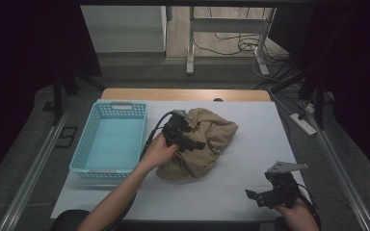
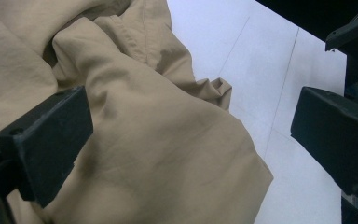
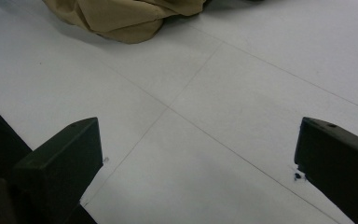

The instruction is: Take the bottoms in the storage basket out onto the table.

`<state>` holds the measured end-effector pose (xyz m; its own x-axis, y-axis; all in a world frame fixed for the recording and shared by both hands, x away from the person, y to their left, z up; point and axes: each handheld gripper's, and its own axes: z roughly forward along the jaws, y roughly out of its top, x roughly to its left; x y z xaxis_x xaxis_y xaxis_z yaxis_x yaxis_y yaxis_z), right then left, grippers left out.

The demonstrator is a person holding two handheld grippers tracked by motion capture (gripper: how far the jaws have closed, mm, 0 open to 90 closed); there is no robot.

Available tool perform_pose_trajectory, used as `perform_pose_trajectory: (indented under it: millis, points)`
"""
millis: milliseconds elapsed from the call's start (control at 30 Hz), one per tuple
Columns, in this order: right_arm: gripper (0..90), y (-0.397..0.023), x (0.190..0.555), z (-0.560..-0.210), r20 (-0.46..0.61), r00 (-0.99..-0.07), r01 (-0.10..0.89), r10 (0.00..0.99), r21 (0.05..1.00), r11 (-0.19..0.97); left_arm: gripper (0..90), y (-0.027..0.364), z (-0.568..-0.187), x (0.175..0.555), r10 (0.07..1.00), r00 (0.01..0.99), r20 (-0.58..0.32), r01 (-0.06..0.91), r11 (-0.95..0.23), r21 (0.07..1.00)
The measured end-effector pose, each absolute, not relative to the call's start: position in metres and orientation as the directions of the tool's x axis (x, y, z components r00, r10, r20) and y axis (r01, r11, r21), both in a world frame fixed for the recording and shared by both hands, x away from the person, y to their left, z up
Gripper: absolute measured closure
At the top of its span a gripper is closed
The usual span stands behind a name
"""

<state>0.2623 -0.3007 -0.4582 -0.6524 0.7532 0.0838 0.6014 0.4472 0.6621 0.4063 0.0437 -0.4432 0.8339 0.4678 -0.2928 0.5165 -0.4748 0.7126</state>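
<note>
A crumpled tan garment lies heaped near the middle of the white tabletop, a little toward its far edge; its long axis runs diagonally, from the end nearer the person's side and the basket up toward the far right corner. What kind of garment it is cannot be told from the folds. To its left, close to the tabletop's left edge, stands a light blue plastic basket with its long side running from near edge to far edge. The left gripper is held over the heap, pointing right and slightly toward the near edge, with the left hand behind it at the cloth's left side. In the left gripper view its jaws stand wide apart, unclenched, straddling a rounded hump of the tan fabric; one jaw sits against the cloth, the other is over bare white surface beside it, and nothing is pinched between them. The right gripper rests low near the near right corner of the tabletop, well apart from the garment, pointing left. In the right gripper view its jaws are spread wide over bare tabletop, holding nothing, with the garment's edge far ahead.
</note>
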Motion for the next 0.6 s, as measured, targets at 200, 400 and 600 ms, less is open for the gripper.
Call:
perform_pose_trajectory:
  millis: [200,400,600]
  points:
    - [1.0,-0.301,0.262,-0.458,0.084,-0.652,0.602,0.754,0.662,0.447,0.1,0.046,-0.441,0.402,0.460,0.839,-0.291,0.511,-0.477,0.715]
    - [1.0,-0.300,0.262,-0.458,0.083,-0.652,0.603,0.754,0.660,0.449,0.2,0.049,-0.441,0.398,0.459,0.840,-0.290,0.509,-0.483,0.712]
    - [1.0,-0.301,0.263,-0.458,0.084,-0.649,0.603,0.756,0.663,0.444,0.2,0.052,-0.440,0.394,0.459,0.840,-0.288,0.509,-0.484,0.712]
